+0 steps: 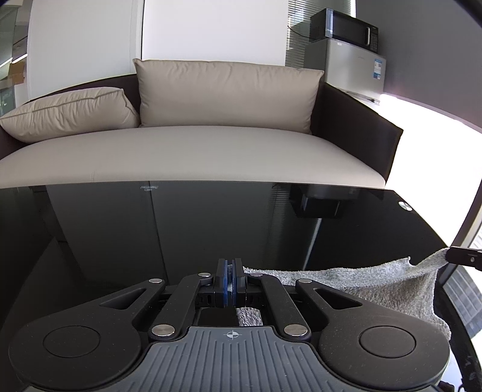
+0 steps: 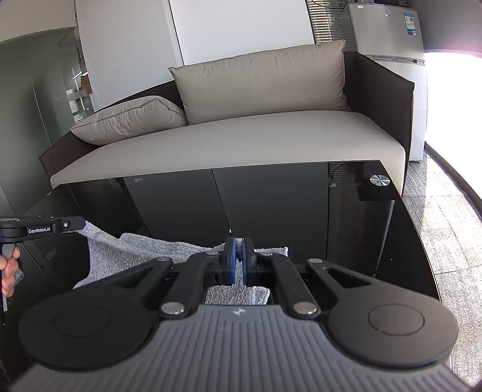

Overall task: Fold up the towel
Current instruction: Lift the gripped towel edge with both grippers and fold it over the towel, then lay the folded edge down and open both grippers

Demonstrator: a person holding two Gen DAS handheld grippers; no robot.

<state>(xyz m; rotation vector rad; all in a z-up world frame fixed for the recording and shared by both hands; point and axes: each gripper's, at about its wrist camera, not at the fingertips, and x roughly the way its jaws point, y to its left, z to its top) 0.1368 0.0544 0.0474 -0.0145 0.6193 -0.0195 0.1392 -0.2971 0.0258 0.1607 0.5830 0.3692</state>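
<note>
A grey terry towel [image 1: 376, 283] hangs stretched between my two grippers, a little above the black glass table [image 1: 180, 229]. My left gripper [image 1: 230, 271] is shut on one towel corner; a strip of towel shows between and below its blue pads. My right gripper [image 2: 239, 256] is shut on the other corner of the towel [image 2: 144, 250], which sags to the left toward the other gripper [image 2: 45, 229]. In the left wrist view the right gripper's tip [image 1: 464, 256] pinches the towel's far corner at the right edge.
A beige sofa [image 1: 180, 150] with two cushions stands right behind the table's far edge. A small fridge [image 1: 355, 69] with a microwave [image 1: 343, 27] on top is at the back right. The table's right edge [image 2: 421, 241] borders carpet floor.
</note>
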